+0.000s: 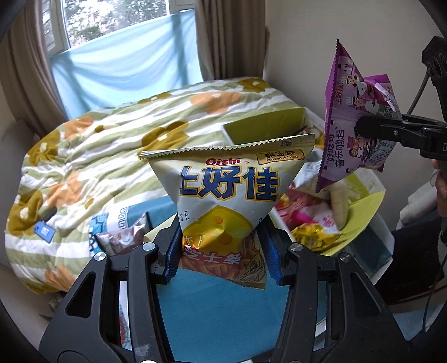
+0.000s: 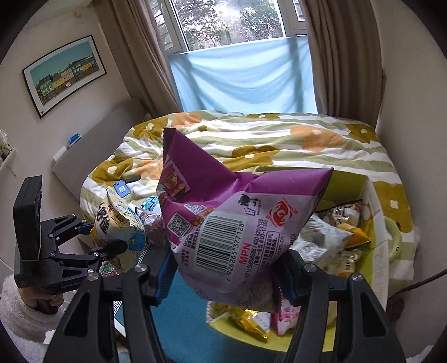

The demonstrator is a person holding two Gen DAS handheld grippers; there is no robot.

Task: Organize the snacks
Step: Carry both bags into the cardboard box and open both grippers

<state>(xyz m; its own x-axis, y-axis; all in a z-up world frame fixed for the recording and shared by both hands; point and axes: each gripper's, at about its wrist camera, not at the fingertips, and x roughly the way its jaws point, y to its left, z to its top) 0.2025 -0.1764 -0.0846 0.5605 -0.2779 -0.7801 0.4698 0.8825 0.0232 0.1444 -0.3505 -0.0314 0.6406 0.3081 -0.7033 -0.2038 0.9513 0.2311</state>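
A bedroom: a bed under a flowered quilt fills the back, below a window half covered by a blue cloth.

The left claw is closed on the lower part of a cheese bag, which stands upright and clear of everything beneath it. The right claw is closed on a purple bag, also held in the air, above the near edge of the box.

Both bags look mid-carry, so the step in hand seems to be sorting: each bag taken to its own place. Next, each claw likely needs to lower its bag over the chosen spot and let go without crushing it.

The box, green-lined with its flaps open, lies on the bed and is crowded with snack packs, yellow, white and pink. A brown pack lies apart on the blue mat.
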